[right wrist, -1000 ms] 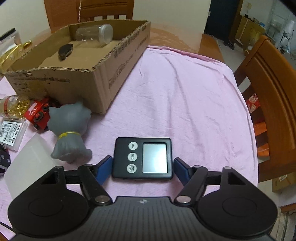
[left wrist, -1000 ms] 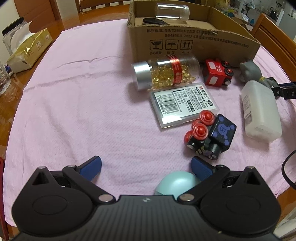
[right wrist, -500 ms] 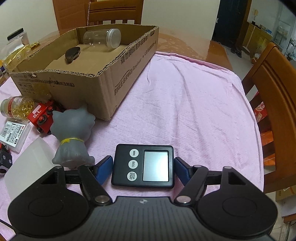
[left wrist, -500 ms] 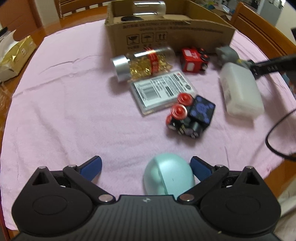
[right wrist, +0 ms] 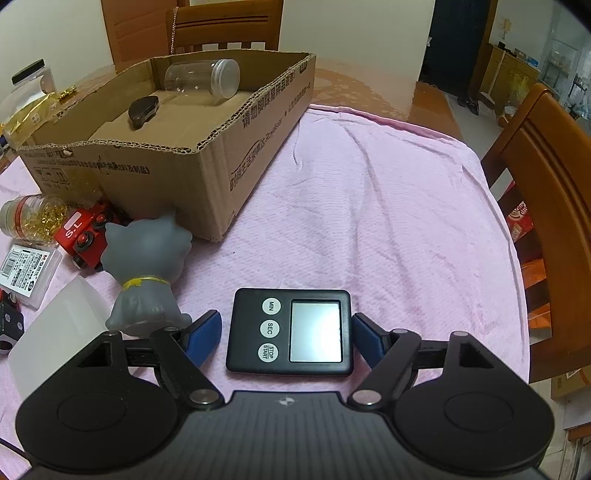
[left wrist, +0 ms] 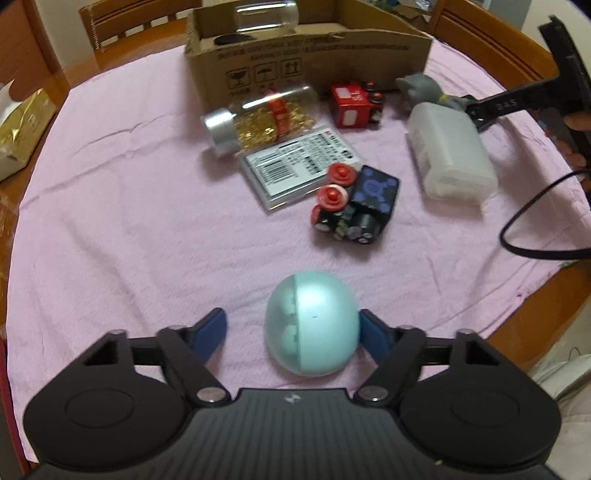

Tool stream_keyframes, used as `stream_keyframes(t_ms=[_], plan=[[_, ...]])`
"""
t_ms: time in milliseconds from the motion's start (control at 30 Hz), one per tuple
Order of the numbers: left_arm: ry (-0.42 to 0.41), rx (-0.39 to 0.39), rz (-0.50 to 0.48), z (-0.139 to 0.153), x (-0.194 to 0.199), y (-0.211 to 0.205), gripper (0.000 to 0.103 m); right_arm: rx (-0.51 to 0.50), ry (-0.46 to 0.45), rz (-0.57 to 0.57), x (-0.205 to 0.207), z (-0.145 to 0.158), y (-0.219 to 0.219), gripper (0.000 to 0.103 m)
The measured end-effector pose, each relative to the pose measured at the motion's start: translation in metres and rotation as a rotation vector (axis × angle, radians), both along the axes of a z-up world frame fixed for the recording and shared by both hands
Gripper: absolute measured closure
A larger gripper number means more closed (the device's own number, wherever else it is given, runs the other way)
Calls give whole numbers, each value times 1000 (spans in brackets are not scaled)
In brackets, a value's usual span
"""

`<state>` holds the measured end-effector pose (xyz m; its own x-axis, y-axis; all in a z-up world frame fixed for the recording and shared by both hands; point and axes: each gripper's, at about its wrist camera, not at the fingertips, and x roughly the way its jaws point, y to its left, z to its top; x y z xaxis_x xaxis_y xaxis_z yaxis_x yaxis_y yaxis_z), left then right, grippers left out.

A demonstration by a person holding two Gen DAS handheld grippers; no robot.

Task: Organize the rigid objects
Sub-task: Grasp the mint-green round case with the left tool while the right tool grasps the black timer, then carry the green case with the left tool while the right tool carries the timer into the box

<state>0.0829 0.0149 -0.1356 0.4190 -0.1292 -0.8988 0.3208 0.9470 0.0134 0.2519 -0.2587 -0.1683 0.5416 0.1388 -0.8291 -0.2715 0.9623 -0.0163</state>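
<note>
left gripper: closing | teal egg between fingers

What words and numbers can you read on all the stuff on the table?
"MIN", "SEC", "STOP START": buttons of the black timer.
"S.L": red toy car.
"SAS", perhaps: the other gripper's black arm, blurred.
Upright, umbrella and fragile signs: front of the cardboard box.
Chinese print on the box walls: too hard to copy surely.
Barcode card: print too small.

The clear jar in the cardboard box is cut off at the top edge. The box wall hides most of the dark object beside it. The small print on the label card is too blurred to read.
</note>
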Motion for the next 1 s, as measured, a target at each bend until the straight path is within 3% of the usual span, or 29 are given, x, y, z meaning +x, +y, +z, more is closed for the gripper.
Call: stream_keyframes(t_ms=[133,333,467,800,1000], plan=[[27,5,18,3,1,-6,43,-2,4,-12,1,0,1,22],[52,-6,72,3,4,-9,44,-5,5,-27,3,0,2,23],[45,14,85,4,6,-13,51,-10,7,-32,4,1,1,28],[55,19,74,7,10,-13,52,-18,39,-13,9,4,0,29],[42,24,40,24,18,-9,51,-12,41,23,7,17,0,29]])
